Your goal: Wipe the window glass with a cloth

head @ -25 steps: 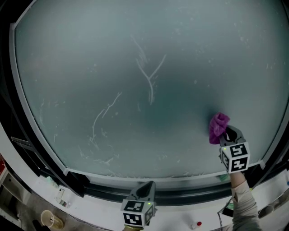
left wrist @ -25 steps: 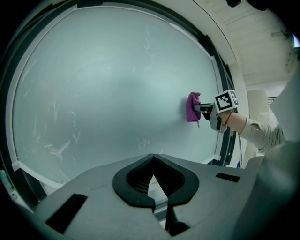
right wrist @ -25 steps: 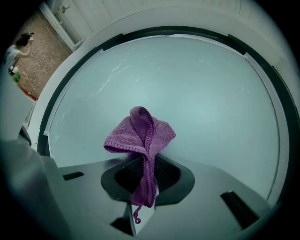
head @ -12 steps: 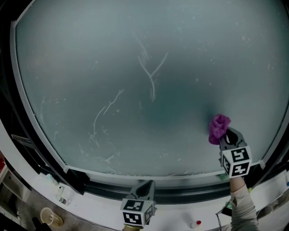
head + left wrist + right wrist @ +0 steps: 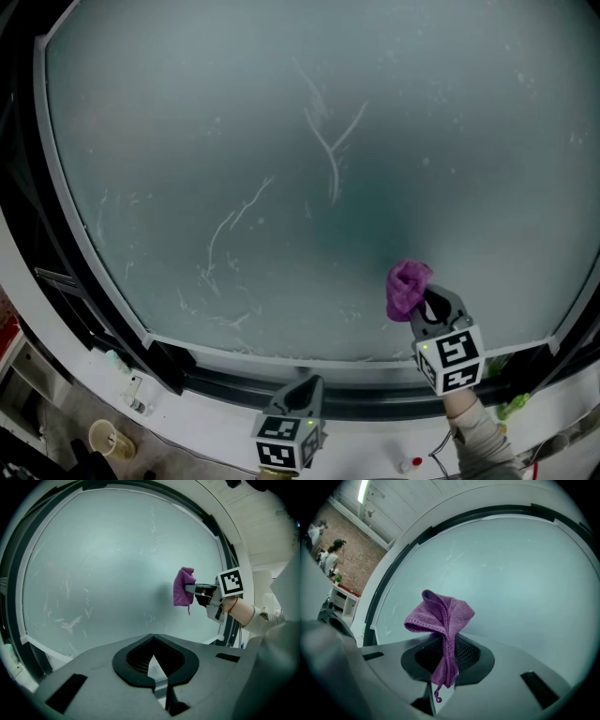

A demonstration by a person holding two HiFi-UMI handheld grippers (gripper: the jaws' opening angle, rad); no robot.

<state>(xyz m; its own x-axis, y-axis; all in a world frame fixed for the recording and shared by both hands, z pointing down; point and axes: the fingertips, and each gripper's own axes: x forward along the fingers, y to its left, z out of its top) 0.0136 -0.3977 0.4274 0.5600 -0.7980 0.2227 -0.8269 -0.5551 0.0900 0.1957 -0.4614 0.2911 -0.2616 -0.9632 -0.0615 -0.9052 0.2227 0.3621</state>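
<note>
A large frosted window pane [image 5: 309,169] fills the head view, with white streaks and smears across its middle and lower left. My right gripper [image 5: 424,306] is shut on a bunched purple cloth [image 5: 405,289] that presses against the glass low on the right. From the right gripper view the purple cloth [image 5: 440,620] sticks up out of the closed jaws toward the window pane [image 5: 511,583]. My left gripper [image 5: 298,396] hangs below the frame at the bottom centre, shut and holding nothing. In the left gripper view the purple cloth [image 5: 183,587] and the right gripper [image 5: 197,589] show at the right against the window pane [image 5: 108,569].
A dark window frame [image 5: 84,291] and white sill [image 5: 216,422] run round the glass. Small items lie on the sill at the lower left, among them a cup [image 5: 103,439]. People [image 5: 328,557] stand far off by a brick wall in the right gripper view.
The right gripper with the cloth has slid leftward and a little down across the lower glass. The head view has shifted slightly. The left gripper has stayed put.
</note>
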